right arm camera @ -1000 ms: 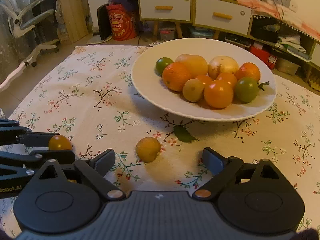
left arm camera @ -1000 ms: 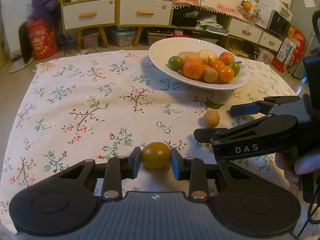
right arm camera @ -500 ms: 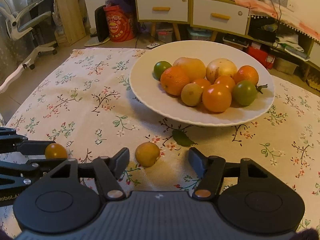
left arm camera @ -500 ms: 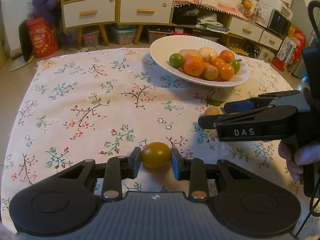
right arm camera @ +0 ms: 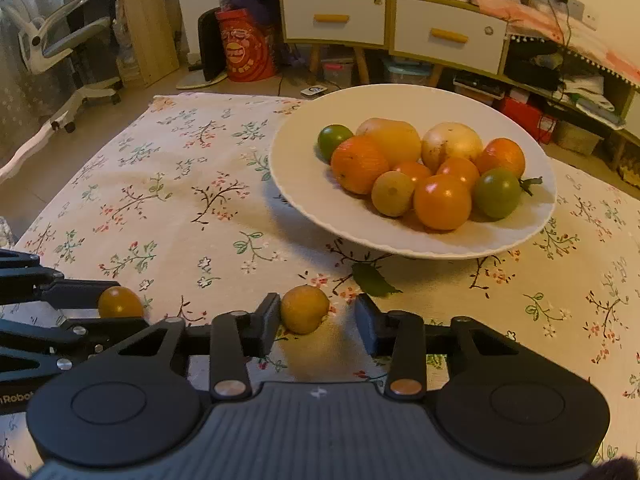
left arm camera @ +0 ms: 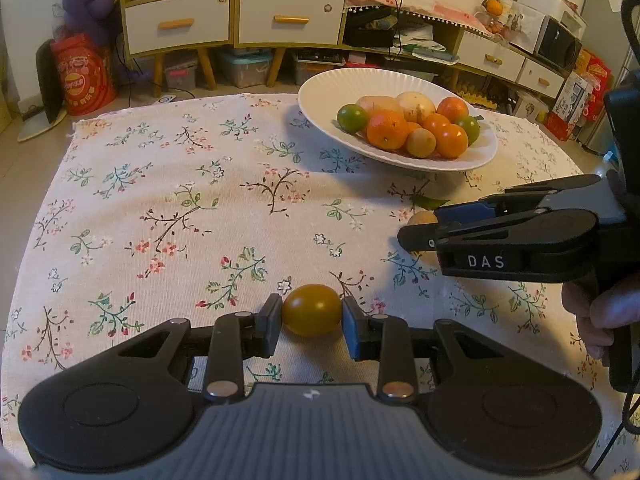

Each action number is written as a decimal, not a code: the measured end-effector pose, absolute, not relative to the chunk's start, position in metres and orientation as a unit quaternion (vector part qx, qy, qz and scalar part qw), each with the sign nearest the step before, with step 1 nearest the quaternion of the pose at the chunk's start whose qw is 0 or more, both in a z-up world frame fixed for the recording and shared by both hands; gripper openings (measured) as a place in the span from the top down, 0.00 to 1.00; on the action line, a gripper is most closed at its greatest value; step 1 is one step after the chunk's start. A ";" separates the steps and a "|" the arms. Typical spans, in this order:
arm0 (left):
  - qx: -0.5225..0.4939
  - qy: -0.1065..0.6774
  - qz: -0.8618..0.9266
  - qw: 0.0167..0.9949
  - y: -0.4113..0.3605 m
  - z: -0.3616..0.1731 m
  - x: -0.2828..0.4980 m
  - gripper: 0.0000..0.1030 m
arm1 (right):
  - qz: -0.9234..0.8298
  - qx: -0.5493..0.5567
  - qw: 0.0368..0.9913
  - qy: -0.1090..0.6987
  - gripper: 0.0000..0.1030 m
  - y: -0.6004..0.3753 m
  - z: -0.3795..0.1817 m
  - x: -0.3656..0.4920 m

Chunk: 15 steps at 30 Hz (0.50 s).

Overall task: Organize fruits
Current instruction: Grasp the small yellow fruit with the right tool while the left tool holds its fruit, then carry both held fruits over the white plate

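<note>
The left gripper (left arm camera: 312, 326) is clamping a small amber tomato-like fruit (left arm camera: 312, 310) on the floral-clothed counter (left arm camera: 168, 200). The right gripper (right arm camera: 316, 324) is closing its jaws around a small yellow-orange round fruit (right arm camera: 305, 309), one jaw touching, the other just apart, near the white fruit-filled plate (right arm camera: 304, 204).

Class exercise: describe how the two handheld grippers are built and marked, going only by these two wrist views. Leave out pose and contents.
Each is matte black: a ribbed grey-black body, two round discs, linkage bars with silver pivot pins. The left gripper has one black and one blue pad. The right gripper bears white "DAS" lettering and a black cable. The left's side reads partly "Robot".
</note>
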<state>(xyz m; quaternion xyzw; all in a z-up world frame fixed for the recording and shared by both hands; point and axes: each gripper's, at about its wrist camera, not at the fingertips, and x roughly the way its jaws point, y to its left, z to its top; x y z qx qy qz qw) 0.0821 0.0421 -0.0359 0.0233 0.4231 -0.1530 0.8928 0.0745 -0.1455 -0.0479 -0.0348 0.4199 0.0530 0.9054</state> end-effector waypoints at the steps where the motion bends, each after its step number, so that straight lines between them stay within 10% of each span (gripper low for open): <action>1: 0.023 0.423 -0.153 0.893 0.042 -0.036 0.082 0.93 | 0.055 -0.036 0.905 0.420 0.69 -0.145 -0.048 0.074; 15: 0.023 0.427 -0.152 0.891 0.043 -0.038 0.083 0.93 | 0.087 -0.014 0.899 0.430 0.78 -0.150 -0.040 0.070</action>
